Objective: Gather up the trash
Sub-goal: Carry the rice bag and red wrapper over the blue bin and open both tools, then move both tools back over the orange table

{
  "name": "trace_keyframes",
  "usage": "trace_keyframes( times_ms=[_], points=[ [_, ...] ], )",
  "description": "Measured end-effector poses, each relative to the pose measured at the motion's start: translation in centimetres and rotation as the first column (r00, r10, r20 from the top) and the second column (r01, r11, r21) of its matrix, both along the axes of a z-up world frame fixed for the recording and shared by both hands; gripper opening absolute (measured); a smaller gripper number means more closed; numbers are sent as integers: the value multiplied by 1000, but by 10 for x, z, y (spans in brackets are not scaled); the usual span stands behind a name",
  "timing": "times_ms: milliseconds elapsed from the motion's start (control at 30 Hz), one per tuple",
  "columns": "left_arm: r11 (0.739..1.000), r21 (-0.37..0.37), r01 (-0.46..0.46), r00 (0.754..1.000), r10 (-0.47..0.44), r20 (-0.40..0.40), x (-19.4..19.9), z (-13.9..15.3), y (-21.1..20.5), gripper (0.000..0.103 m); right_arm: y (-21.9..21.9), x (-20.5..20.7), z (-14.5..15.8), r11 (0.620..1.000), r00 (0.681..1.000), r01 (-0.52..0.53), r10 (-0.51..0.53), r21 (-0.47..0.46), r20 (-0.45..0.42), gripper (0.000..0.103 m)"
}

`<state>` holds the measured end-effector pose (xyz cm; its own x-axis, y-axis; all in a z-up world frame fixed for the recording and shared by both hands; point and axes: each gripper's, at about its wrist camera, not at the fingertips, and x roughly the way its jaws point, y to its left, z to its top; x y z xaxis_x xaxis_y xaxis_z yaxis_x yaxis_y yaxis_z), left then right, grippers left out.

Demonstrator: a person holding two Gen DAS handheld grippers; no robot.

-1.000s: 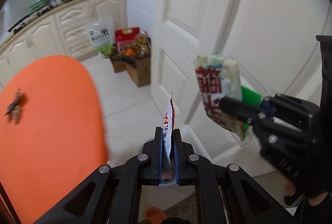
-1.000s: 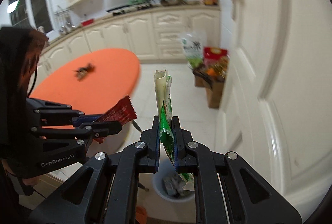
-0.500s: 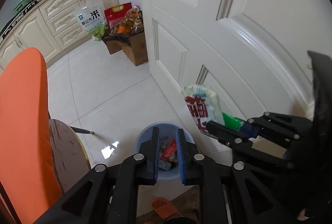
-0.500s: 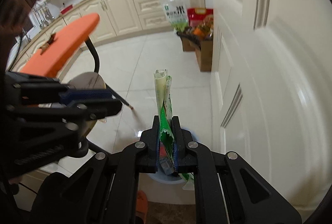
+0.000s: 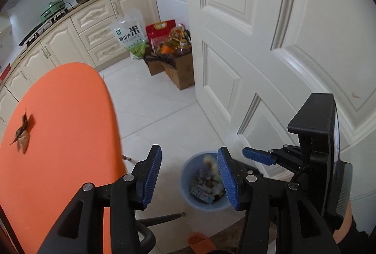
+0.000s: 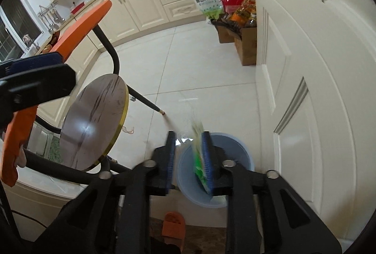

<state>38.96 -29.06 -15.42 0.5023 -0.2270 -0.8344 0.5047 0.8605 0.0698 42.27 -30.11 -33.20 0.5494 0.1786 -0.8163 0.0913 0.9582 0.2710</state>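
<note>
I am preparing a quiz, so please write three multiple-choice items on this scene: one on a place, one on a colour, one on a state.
1. Where does the bin stand? A on the counter; B on the floor by the door; C on a box.
2. What colour is the table? A orange; B green; C white.
3. How is the left gripper? A open, empty; B shut on a wrapper; C shut, empty.
B: floor surrounds it, door beside. A: its top is orange. A: its jaws have just been opening and stand apart, nothing between.
</note>
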Motion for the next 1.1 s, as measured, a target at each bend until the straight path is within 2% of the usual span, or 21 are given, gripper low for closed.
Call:
trace_keyframes(
  times_ms=[33,100,200,300,433,600,733,767,933,1100],
  points=[
    [1000,-5,-4,1000,4,4,-3,3,9,46,3,-1,5,1000,1000,-3,3,-2,7,36],
    [1000,-25,-12,1000,12,15,-11,9,19,48,6,-4,15,1000,1000,-2,3,-18,21,37],
    [998,-52,-32,999,33,36,-23,22,41,53,14,-10,33,1000,999,3,-1,-27,42,48],
    [995,-83,-46,997,51,51,-37,35,64,53,26,-18,57,999,997,0,4,-52,77,50],
    [990,-121,-73,993,84,89,-55,54,104,63,51,-23,94,997,991,-24,33,-70,131,56],
    [982,-157,-107,984,128,127,-82,78,159,65,98,-21,141,992,975,-79,98,-101,199,57],
    [969,-182,-167,967,197,159,-91,96,215,79,138,-11,170,985,960,-127,152,-118,234,63],
    [965,-188,-183,962,215,166,-90,98,226,80,147,-7,176,983,956,-137,163,-123,243,64],
    [941,-198,-274,936,309,172,-70,101,287,81,188,26,188,972,945,-186,217,-145,245,65],
    [901,-202,-384,897,416,152,-37,97,342,81,226,79,174,959,942,-250,273,-136,196,65]
  ],
)
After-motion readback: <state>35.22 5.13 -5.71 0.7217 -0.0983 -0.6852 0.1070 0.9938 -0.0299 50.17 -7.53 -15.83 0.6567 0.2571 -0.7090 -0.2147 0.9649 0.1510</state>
